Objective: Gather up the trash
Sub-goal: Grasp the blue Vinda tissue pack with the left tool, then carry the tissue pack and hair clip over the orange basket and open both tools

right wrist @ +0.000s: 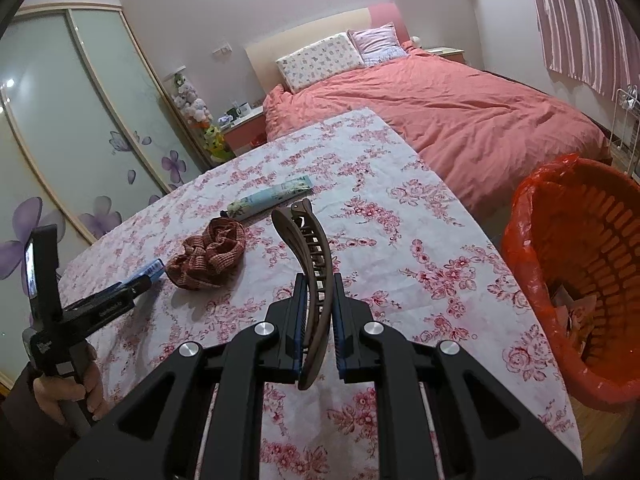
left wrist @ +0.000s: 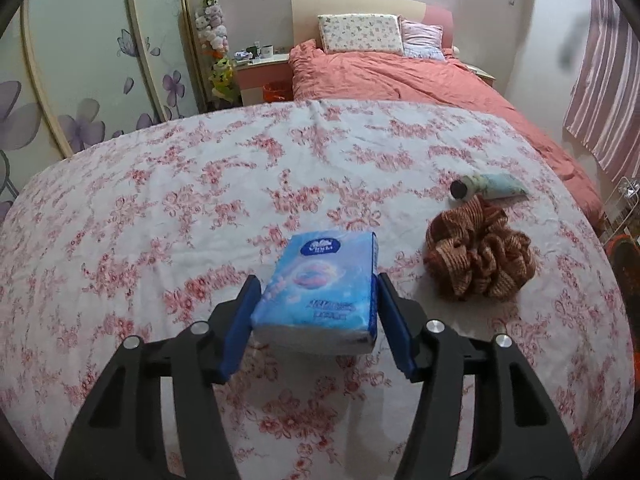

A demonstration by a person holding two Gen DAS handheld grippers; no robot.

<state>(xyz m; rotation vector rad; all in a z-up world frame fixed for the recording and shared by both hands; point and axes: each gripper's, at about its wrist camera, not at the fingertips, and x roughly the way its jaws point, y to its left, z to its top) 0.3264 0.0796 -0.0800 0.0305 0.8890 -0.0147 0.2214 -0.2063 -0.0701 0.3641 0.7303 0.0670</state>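
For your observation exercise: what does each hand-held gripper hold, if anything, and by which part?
The left hand-held gripper holds the blue tissue pack by its long sides, near end. The right hand-held gripper clamps the brown hair clip around its lower half.

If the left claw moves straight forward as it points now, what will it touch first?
The left claw already brackets the blue tissue pack, so that comes first. Beyond it lies only floral tablecloth.

Home bedroom: bed (left wrist: pixel 420 76) with coral duvet and pillows (left wrist: pixel 360 34), wardrobe (left wrist: pixel 80 80) with flower-print sliding doors, plush toys (left wrist: pixel 214 28) stacked by the nightstand (left wrist: pixel 262 76), striped curtain (left wrist: pixel 604 92), floral cloth on the counter (left wrist: pixel 160 220).
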